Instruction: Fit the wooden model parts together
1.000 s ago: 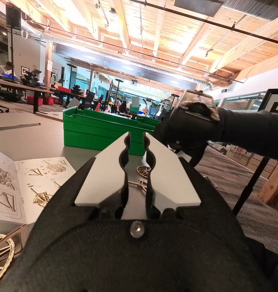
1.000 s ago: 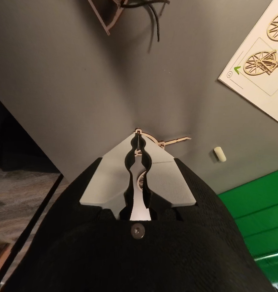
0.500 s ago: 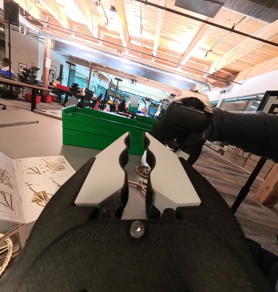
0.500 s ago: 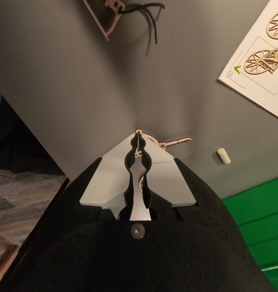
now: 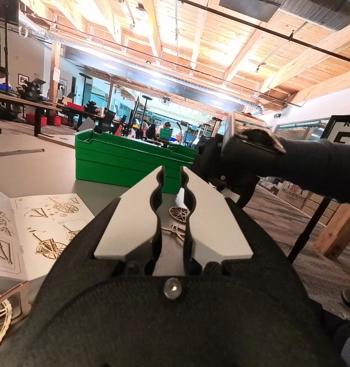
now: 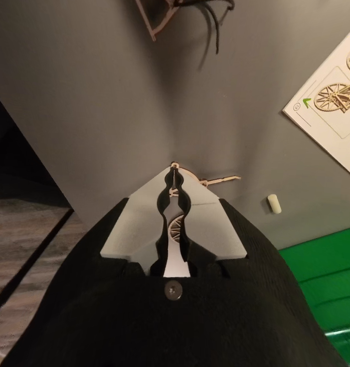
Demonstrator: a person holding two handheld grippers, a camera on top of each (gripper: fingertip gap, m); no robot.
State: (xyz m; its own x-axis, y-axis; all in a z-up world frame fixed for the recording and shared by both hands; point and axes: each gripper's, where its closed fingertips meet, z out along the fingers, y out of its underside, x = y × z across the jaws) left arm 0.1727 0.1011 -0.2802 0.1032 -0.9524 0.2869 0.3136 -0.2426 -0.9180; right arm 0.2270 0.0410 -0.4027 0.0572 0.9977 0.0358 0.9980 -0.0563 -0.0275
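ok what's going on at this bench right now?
A person is assembling a wooden model kit with two handheld grippers. The right gripper is shut on a thin wooden model part, pinching it at its tip just over the grey table. The left gripper is open, holding nothing, aimed at a small spoked wheel lying flat. The instruction booklet lies open beside a green tray.

Bare grey tabletop (image 6: 114, 119) fills the frame's centre and upper left. The white instruction booklet (image 6: 329, 111) blocks the right, a stacked green plastic bin (image 6: 325, 264) the lower right, a small white peg (image 6: 274, 203) between.
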